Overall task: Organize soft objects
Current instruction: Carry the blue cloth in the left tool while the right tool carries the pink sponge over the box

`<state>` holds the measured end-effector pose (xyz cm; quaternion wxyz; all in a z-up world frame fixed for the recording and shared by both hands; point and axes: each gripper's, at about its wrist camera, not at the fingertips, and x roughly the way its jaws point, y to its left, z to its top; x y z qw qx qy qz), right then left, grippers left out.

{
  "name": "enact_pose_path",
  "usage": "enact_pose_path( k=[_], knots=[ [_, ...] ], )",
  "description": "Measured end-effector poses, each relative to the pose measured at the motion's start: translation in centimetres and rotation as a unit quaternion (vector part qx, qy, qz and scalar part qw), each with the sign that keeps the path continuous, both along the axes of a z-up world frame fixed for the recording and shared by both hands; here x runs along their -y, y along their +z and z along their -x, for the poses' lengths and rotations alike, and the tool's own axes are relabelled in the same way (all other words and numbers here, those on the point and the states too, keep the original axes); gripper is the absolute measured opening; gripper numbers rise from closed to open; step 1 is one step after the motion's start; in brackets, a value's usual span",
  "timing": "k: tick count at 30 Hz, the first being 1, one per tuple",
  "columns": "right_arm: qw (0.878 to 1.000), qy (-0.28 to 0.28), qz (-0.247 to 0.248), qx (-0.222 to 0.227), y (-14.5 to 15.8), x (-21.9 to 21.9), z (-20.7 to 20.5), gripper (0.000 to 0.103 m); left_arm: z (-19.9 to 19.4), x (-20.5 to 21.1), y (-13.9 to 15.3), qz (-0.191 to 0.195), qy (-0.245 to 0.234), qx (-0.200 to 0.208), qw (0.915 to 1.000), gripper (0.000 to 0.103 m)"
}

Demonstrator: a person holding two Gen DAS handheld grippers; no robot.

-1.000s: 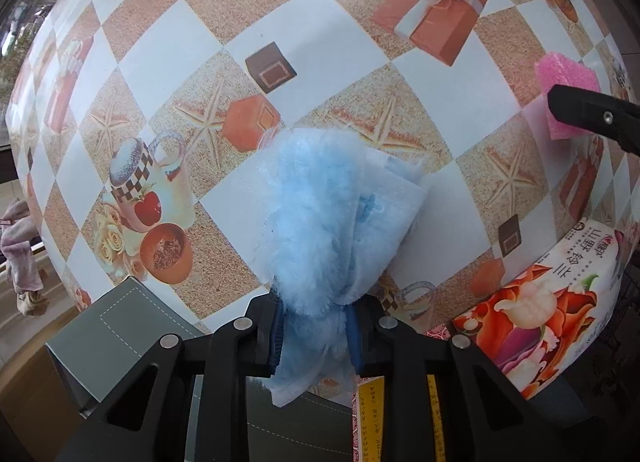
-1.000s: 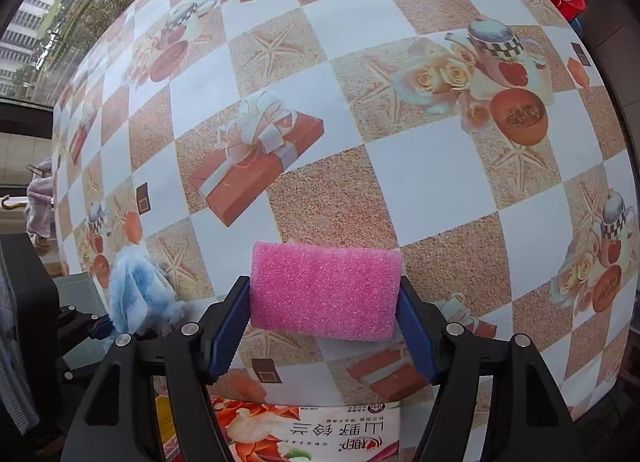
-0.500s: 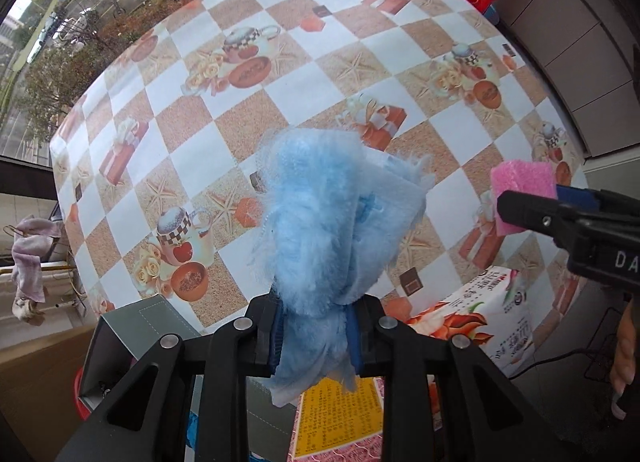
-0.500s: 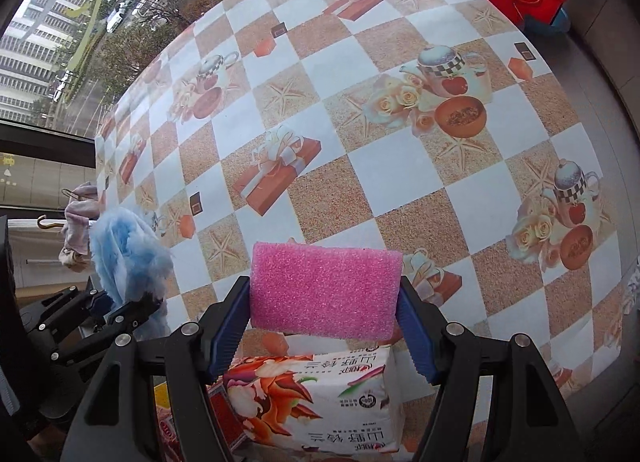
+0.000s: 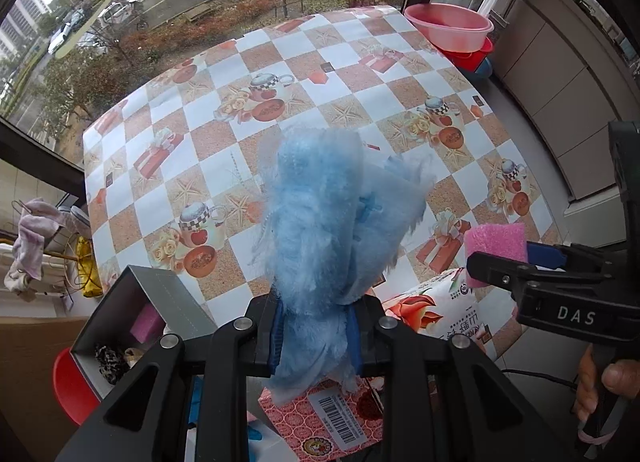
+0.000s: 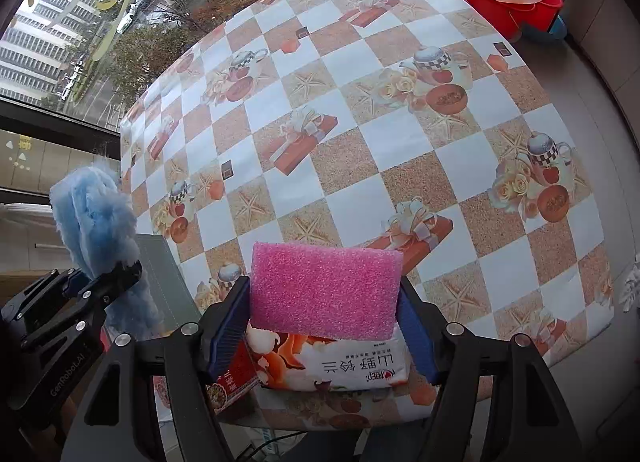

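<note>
Carrying was the step we judged in hand: our left gripper (image 5: 316, 336) clamped a blue duster (image 5: 324, 230), our right gripper (image 6: 322, 326) a pink sponge (image 6: 324, 288), both above the worktop (image 6: 360, 150). Next, the grey box (image 5: 160, 302) below-left of the left gripper needed a careful lowering.

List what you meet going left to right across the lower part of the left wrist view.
Red stool → grey box → blue fluffy cloth in the left gripper → tissue pack → pink sponge in the right gripper.
</note>
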<state>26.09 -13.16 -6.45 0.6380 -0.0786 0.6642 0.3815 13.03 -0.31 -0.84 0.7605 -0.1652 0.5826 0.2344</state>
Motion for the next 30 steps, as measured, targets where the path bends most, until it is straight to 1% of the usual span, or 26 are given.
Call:
enact_pose_path(
  k=[6, 13, 22, 30],
  knots=[
    [1.0, 0.013, -0.005, 0.008, 1.9, 0.4, 2.2, 0.071, 3.6, -0.7, 2.1, -0.011, 0.039, 0.03, 0.9987, 0.028],
    [0.998, 0.047, -0.017, 0.025, 4.4, -1.0, 5.2, 0.071, 8.1, -2.2, 3.4, -0.02, 0.087, 0.049, 0.9948, 0.028],
    [0.993, 0.107, -0.034, 0.048, 7.3, -4.3, 9.7, 0.071, 13.6, -3.3, 3.1, -0.022, 0.143, 0.054, 0.9881, 0.028],
    [0.984, 0.162, -0.038, 0.059, 8.4, -6.9, 13.9, 0.071, 18.1, -3.8, 2.2, -0.013, 0.186, 0.053, 0.9811, 0.028]
  ],
)
